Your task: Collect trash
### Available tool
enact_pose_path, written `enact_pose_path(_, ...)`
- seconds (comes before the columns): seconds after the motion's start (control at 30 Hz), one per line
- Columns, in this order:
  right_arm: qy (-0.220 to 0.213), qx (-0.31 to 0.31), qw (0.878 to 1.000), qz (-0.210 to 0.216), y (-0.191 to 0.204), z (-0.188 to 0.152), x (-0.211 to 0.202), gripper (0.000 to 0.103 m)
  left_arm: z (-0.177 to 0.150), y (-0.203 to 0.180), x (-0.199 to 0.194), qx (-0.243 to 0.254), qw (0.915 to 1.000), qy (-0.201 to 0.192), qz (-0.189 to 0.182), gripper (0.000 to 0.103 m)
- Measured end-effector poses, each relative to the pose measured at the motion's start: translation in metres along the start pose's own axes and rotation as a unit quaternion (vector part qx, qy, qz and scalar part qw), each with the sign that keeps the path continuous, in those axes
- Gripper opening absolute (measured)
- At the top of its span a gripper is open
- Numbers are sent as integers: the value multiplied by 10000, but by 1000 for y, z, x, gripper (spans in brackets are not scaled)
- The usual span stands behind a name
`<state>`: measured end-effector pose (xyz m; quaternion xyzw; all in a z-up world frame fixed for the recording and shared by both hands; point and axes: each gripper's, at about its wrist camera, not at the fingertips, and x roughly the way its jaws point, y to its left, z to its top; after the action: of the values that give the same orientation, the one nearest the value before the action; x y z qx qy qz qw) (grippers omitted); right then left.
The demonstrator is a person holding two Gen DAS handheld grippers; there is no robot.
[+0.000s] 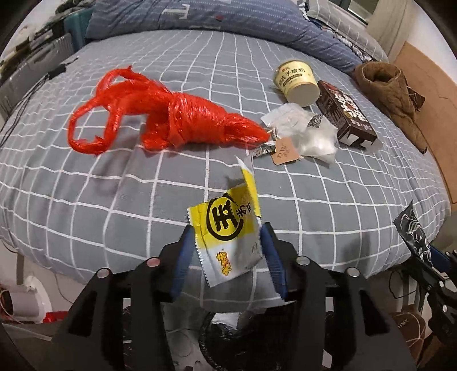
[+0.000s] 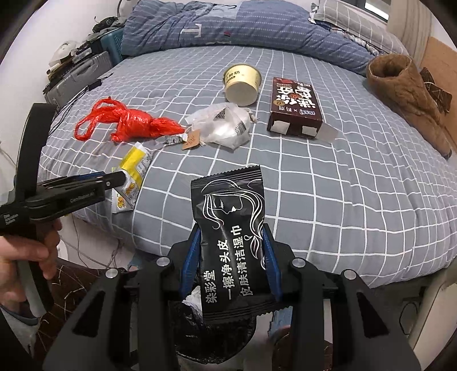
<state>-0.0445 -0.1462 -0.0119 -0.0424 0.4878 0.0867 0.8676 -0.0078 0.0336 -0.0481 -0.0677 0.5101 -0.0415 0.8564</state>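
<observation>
- Red plastic bag (image 1: 171, 114), twisted into a bundle, lies on the bed (image 1: 114, 199), left of the other trash, not collected yet.
- Left gripper (image 1: 225, 242) is clamped on the yellow-white snack wrapper (image 1: 228, 237); it hangs off the bed edge, above a dark bin w/ black liner (image 1: 228, 336) seen under the fingers.
- Clear plastic packaging (image 2: 225, 125) w/ a small brown paper tag (image 2: 192, 139) lies mid-bed, touching the red bag's tip.
- Yoghurt cup (image 2: 242, 84) lies on its side, bottom toward the camera, just behind the clear plastic.
- Right gripper (image 2: 231, 251) is clamped on the black wet-wipe packet (image 2: 231, 237), also near the bed edge, over the same bin I think.
- Brown box (image 2: 294, 107) lies flat, right of the cup.
- Brown fleece boot (image 2: 408, 94) at far right; prob. not trash.
- Risks: both wrappers are thin and stand tall above the jaws, so on release they could flutter and miss the bin, esp. the yellow one, which is tilted and looks held by one edge only. The two grippers are close over one bin, so they may bump. The cup could roll when gripped; the clear plastic may drag the tag along.
- Surface and room: soft grey sheet w/ white grid, slightly wrinkled, so light items sit unevenly. Blue striped duvet (image 2: 228, 25) at the back; suitcase (image 2: 77, 77) and clutter beside the bed on the left, cables there too.
</observation>
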Motion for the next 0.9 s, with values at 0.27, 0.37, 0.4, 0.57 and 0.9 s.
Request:
enact_pose_path(0.27,80,57,10000,-9,-8,-2,8,39,1,-5,24,10,9998,157,78,59)
enact_pose_path(0.37,88,83,9999,-5,-9,-2,9,39,3,-5,32,30,9997,219,127,56)
enact_pose_path(0.4,87,82,9999,-6,-10,-2,9,39,3,-6,34,52,9996,237,165,55)
enact_pose_path(0.57,92,89,9999,2,-9,-2,9,39,4,-7,42,164,9991,289,257,27)
enact_pose_path(0.9,-4,100,9999,13,-7,-2,2,39,2,-9,22,141,9995,208,174,13)
